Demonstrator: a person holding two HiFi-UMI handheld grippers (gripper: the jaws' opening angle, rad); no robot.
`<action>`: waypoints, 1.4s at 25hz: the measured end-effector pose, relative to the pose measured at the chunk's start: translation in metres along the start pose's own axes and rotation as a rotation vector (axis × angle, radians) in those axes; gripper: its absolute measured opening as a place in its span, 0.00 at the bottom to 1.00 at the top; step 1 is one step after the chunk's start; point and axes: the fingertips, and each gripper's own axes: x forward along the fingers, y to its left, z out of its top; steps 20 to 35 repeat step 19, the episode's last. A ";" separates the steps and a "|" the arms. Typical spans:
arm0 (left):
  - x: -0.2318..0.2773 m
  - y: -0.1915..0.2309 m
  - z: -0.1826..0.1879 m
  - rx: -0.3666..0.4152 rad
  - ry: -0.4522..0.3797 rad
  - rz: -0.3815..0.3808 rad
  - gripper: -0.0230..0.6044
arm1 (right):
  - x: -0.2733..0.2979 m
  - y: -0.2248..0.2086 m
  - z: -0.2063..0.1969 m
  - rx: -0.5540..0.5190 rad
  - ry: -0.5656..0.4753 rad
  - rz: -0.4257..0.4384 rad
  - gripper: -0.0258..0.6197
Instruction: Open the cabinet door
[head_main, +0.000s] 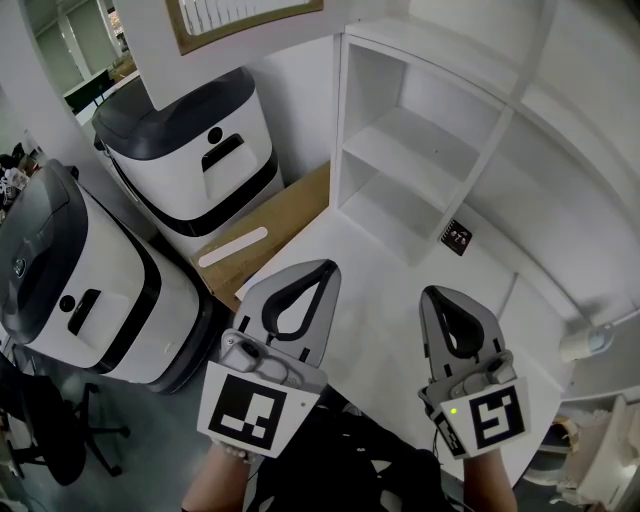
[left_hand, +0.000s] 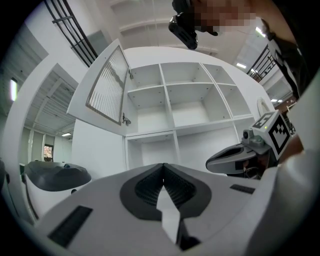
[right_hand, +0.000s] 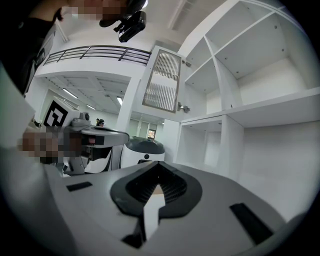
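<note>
Clenched on nothing, left gripper (head_main: 326, 270) and right gripper (head_main: 432, 294) alike. Up and leftward, already swung wide: cabinet door (left_hand: 106, 85), nearer left.

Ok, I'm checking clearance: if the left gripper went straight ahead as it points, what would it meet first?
Nothing stands before the left gripper. It would likely first meet the lower upright divider of the white cabinet, though depth is unclear.
</note>
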 end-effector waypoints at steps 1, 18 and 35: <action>0.000 0.000 0.000 -0.001 -0.001 -0.001 0.04 | 0.000 0.000 0.000 0.001 0.002 0.000 0.04; 0.002 0.000 -0.003 -0.019 0.005 -0.013 0.04 | 0.001 0.000 -0.001 -0.005 -0.001 0.007 0.04; 0.002 0.001 -0.003 -0.016 0.007 -0.012 0.04 | 0.001 0.000 -0.001 -0.004 -0.002 0.006 0.04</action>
